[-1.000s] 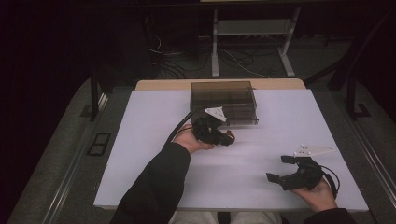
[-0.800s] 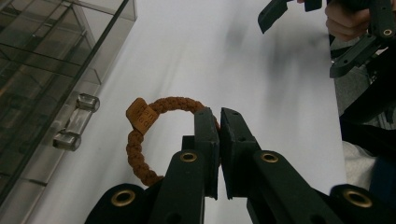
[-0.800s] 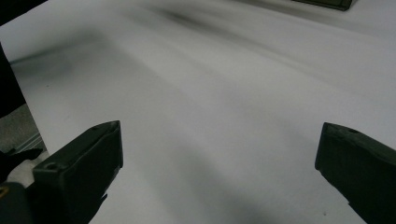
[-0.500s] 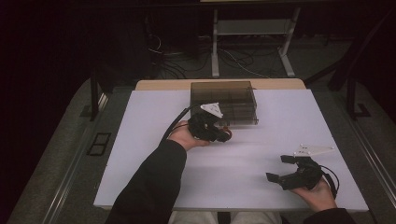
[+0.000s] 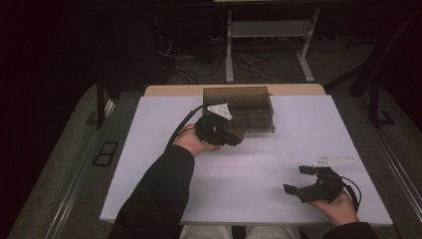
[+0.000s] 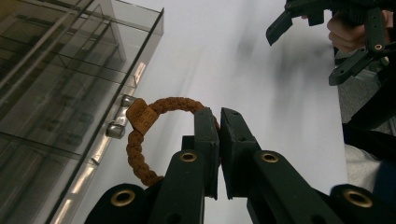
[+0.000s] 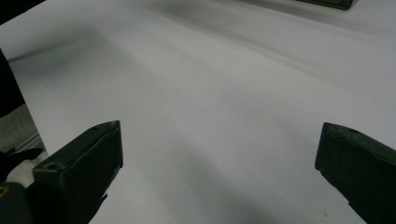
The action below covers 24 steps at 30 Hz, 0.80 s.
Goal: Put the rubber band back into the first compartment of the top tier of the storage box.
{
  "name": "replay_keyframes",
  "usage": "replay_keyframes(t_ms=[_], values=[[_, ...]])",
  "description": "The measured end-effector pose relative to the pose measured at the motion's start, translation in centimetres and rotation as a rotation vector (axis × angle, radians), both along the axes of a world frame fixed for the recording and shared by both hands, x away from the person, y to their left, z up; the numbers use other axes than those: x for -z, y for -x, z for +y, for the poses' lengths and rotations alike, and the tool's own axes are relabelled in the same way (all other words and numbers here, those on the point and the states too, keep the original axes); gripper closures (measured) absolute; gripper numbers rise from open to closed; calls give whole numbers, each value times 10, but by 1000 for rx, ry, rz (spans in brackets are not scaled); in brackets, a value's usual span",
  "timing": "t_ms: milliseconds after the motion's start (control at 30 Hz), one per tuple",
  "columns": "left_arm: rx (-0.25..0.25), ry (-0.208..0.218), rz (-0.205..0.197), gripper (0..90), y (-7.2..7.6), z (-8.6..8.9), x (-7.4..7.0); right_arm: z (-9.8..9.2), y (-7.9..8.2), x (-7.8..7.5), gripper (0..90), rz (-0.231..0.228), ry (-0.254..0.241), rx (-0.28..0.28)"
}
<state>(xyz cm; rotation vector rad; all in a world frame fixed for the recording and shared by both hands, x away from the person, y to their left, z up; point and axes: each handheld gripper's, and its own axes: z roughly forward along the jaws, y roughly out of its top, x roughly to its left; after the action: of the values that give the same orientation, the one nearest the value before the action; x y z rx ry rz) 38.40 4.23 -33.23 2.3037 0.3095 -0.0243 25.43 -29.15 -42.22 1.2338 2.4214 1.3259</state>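
A brown braided bracelet with a small leather tag hangs pinched in my left gripper, whose jaws are shut on its cord. It sits right beside the front edge of a smoky clear plastic drawer box. From above, the left gripper hovers just in front of the box, and a bit of the bracelet peeks out at its tip. My right gripper rests near the table's front right with its jaws wide apart and nothing between them; its fingertips frame bare white tabletop.
The white tabletop stretches between the two hands. Behind the table stand a desk frame and loose cables on a dark floor. The right hand and its gripper appear far off in the left gripper view.
My left gripper has moved up and back toward the drawer box with the bracelet in it. The right gripper has stayed put.
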Motion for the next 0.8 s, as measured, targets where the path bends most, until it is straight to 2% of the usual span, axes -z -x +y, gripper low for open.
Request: replay_keyframes(t_ms=[200,233,433,800], values=[[-11,4,-6,850,-5,5,-5,0,0,0,2,1,1,0],[-24,15,2,850,-5,6,-5,0,0,0,2,-2,1,-2],[-37,30,-16,850,-10,12,-13,-2,0,0,2,-4,1,1],[-95,67,-22,850,-21,25,-21,-2,0,0,2,-1,-1,3]])
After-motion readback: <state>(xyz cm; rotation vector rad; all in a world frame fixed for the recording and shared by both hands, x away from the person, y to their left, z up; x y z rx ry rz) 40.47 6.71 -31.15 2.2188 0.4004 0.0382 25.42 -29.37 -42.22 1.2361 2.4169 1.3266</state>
